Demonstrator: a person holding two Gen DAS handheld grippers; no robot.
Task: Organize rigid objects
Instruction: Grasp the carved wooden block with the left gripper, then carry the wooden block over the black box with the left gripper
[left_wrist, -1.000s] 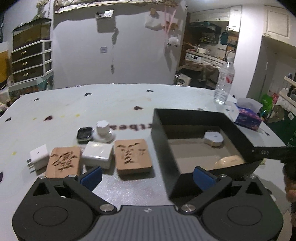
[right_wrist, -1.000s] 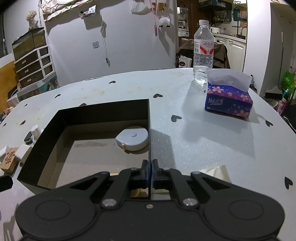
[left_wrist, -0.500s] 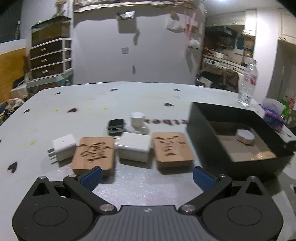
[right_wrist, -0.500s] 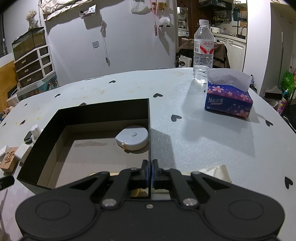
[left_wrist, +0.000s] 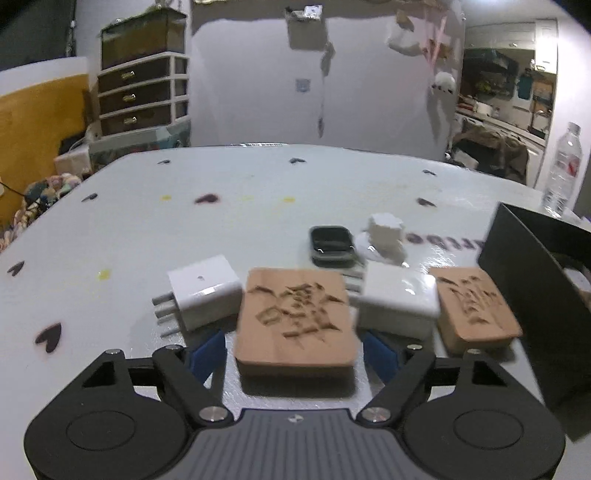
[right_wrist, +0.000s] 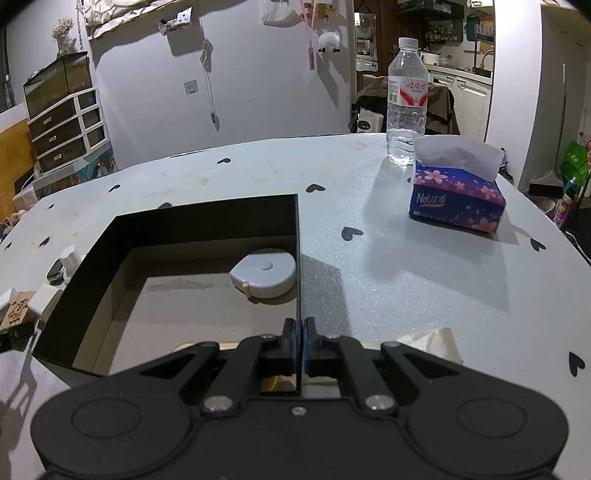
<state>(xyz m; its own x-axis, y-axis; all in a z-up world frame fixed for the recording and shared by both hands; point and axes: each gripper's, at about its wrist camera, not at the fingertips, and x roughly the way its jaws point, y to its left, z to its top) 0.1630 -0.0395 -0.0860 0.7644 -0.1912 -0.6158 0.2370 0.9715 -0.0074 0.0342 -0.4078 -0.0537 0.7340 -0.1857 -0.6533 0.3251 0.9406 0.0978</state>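
Observation:
A row of small items lies on the table in the left wrist view: a white charger (left_wrist: 203, 291), a carved wooden block (left_wrist: 295, 314), a white adapter (left_wrist: 397, 299) and a second carved block (left_wrist: 476, 310). My left gripper (left_wrist: 295, 354) straddles the first block. Its jaws are closing, and the blue pads (left_wrist: 207, 354) still stand a little clear of the block's sides. My right gripper (right_wrist: 298, 347) is shut on the right wall of the black box (right_wrist: 207, 218), which holds a round white tape measure (right_wrist: 264, 271).
Behind the row sit a dark watch (left_wrist: 332, 245) and a small white piece (left_wrist: 386, 232). To the right of the black box stand a tissue pack (right_wrist: 456, 199) and a water bottle (right_wrist: 406, 99). A crumpled tissue (right_wrist: 432, 339) lies near my right gripper.
My left gripper has swung left from the box to the row of items, come down close to the left carved block, and its jaws have narrowed. The right gripper has not moved.

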